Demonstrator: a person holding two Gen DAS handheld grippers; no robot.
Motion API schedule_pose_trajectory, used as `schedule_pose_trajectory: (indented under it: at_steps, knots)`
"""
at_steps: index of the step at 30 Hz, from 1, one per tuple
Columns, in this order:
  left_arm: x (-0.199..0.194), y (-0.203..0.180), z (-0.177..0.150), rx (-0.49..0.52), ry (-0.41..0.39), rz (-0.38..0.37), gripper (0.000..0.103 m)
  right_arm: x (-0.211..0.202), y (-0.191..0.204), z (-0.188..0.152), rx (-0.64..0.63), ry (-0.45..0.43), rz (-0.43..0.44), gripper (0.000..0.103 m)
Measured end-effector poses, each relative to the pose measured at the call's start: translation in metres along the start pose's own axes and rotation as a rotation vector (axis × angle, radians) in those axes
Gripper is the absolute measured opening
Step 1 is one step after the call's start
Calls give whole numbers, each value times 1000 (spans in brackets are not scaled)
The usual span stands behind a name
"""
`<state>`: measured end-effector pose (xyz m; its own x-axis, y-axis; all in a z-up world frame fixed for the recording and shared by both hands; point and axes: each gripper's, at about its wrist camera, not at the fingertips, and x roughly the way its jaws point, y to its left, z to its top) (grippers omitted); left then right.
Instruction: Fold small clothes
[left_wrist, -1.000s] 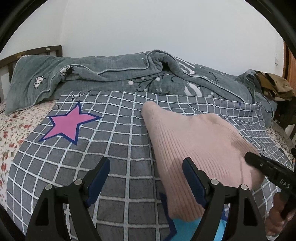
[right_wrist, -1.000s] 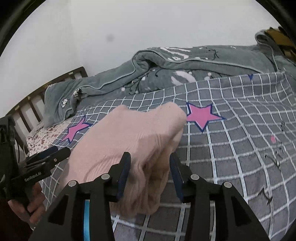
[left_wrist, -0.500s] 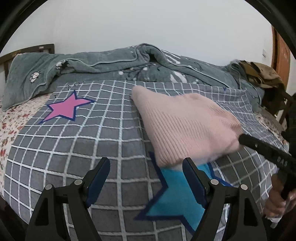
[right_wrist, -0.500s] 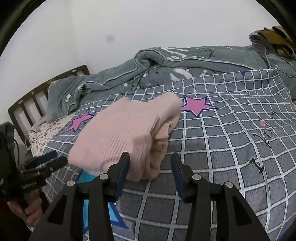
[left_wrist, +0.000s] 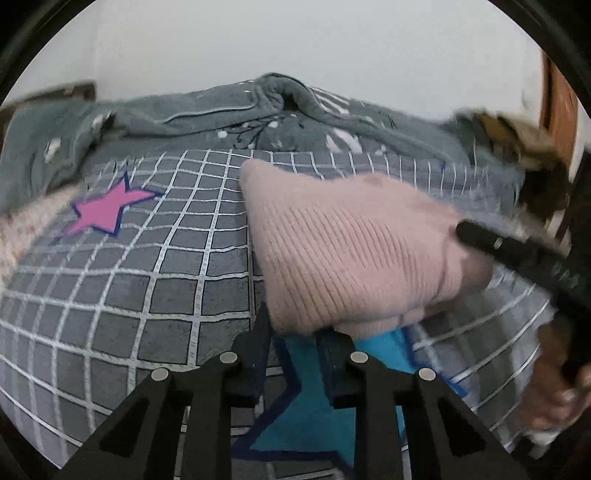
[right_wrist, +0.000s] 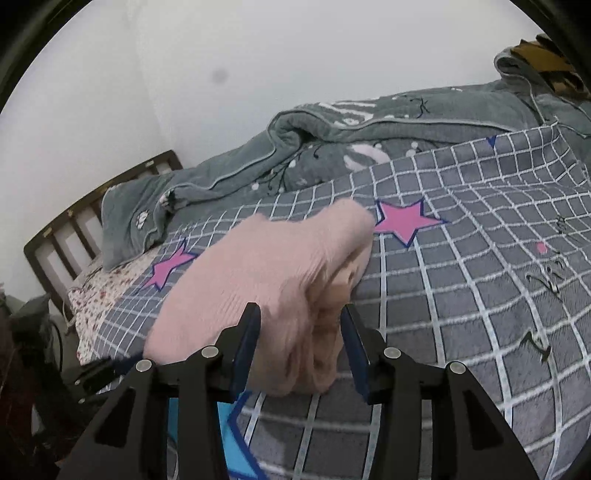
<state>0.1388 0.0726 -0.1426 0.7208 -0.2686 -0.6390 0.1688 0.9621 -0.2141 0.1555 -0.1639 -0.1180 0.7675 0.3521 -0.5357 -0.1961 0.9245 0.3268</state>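
A folded pink knit garment (left_wrist: 351, 251) lies on the grey checked bedcover (left_wrist: 147, 280); it also shows in the right wrist view (right_wrist: 266, 280). My left gripper (left_wrist: 295, 354) sits at the garment's near corner with its jaws narrowed, and the corner lies at the fingertips. My right gripper (right_wrist: 301, 350) has its jaws around the garment's thick folded end, partly closed on it. The right gripper's fingers (left_wrist: 517, 254) show from the side in the left wrist view, against the garment's right end.
A rumpled grey-green blanket (right_wrist: 332, 155) is piled along the back of the bed. A dark wooden headboard (right_wrist: 74, 229) stands at the left. Brown clothing (left_wrist: 517, 136) lies at the far right. Pink stars (right_wrist: 406, 221) and a blue star (left_wrist: 306, 417) mark the cover.
My left gripper's jaws have narrowed from wide open and moved up to the garment's near corner. My right gripper has moved forward so the folded end sits between its jaws.
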Motion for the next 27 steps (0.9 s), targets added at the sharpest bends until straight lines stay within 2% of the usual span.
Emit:
schedule_pose_trajectory:
  at_steps: [2,6,8,11,12,13,15,17,20,22,24,27]
  knots:
    - [0,2,-1,-25,8,-24,23,4,-1,4,6,1,4,38]
    - [5,4,-4,-33,48,-41,25,17,6,3,-56,49,-9,6]
    - [6,5,-4,-29,54,-44,27,7,4,5,-51,-1,-9,5]
    - [3,9,-6,-38,43,-40,43,-15,-10,13,23,-59,50,4]
    - [1,10,-6,-40,37,-44,45,-14,-14,13,30,-54,36,4]
    - [0,11,-5,-40,34,-46,45,-10,-17,11,33,-35,6,4]
    - [0,13,-5,-41,34,-42,45,13,-24,3,52,72,-59,5]
    - [-1,16,-5,-50,43,-43,45,27,-27,-3,81,131,-55,5]
    - [-8,24,-5,-66,28,-33,45,18,-18,-2,29,87,-82,10]
    - [-18,33,-5,-90,3,-36,49,10,-14,-1,-11,58,-101,16]
    - [-27,44,-4,-126,-30,-50,53,4,-12,-1,-20,42,-105,18]
    - [-29,51,0,-156,-49,-35,53,0,-11,2,-31,16,-101,19]
